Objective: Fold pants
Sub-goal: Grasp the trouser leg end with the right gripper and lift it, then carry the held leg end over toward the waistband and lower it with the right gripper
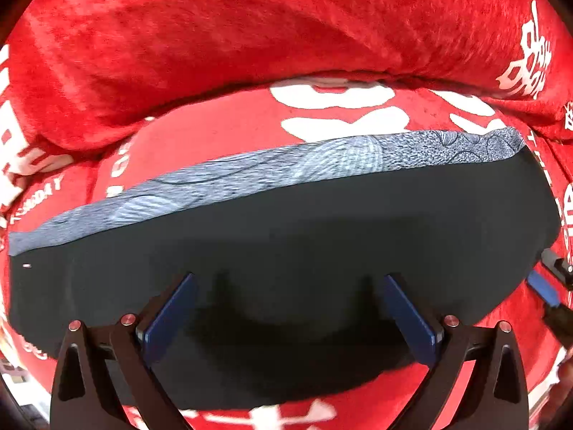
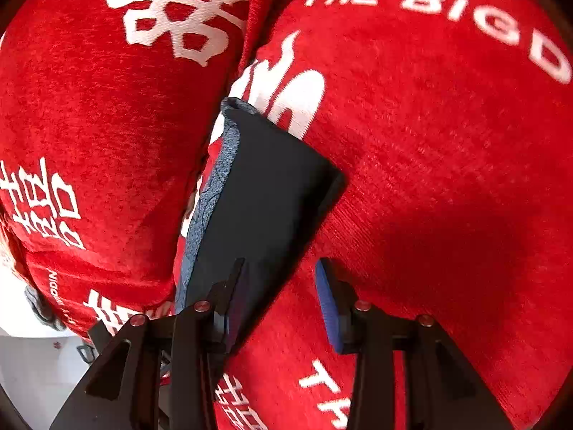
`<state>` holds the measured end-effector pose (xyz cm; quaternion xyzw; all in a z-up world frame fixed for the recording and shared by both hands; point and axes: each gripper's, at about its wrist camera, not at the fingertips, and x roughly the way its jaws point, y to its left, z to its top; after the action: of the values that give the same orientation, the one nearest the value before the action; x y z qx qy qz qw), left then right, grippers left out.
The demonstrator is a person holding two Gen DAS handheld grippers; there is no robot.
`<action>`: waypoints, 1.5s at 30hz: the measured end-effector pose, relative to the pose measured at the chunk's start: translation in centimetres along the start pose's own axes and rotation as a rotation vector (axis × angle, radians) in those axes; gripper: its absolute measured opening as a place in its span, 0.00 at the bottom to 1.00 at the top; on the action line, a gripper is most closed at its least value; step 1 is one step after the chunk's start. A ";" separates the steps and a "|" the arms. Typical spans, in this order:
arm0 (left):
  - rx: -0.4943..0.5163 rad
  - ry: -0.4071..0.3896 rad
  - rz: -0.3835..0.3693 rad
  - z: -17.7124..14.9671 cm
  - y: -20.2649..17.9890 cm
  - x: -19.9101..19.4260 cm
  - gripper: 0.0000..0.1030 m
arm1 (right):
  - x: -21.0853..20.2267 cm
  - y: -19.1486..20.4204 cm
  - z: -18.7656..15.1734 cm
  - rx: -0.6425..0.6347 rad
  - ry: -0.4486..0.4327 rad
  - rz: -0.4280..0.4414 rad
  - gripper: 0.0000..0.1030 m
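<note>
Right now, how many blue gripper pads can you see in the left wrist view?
3: two on the left gripper, over the dark pants; one on the right gripper at the right edge.

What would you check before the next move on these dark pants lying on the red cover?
1. Pants lie flat on the red cover: ok.
2. Patterned grey edge runs even: ok.
3. Left tool open over the cloth: ok.
4. Right tool open at the pants' end: ok.
5. Either tool gripping cloth: not ok, neither pinches.
6. Layers underneath aligned: cannot tell.
</note>
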<state>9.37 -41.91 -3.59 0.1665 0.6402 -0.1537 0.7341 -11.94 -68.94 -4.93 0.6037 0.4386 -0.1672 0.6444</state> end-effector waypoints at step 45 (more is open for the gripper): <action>-0.310 0.045 0.188 -11.4 30.9 -3.2 1.00 | 21.8 25.4 -29.1 -1.132 0.146 -0.508 0.27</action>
<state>12.37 -9.14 -0.38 0.1140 0.6540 0.0199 0.7476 8.55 -29.69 -2.28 0.0554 0.6320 -0.0152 0.7728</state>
